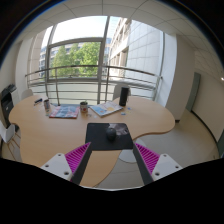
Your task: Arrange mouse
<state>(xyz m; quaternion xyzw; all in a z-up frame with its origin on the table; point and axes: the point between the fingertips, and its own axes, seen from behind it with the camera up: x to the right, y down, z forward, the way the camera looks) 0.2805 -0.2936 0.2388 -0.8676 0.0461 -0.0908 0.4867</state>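
**Mouse on pad, gripper standing off**

We list one mouse (118, 130), pale, lying on a black mouse pad (107, 135) at the near edge of a curved wooden table (50, 140), just beyond the fingers. We hold the gripper (112, 158) wide apart, magenta pads (76, 158) bare, nothing gripped. Further back: a cup (84, 107), a book (63, 112), a dark upright object (124, 97), large windows (80, 55).

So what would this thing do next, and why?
Probably move forward and down toward the mouse on the black mat. The gripper hangs open, well short of the wooden table, holding nothing, so it must get closer before it can grasp.
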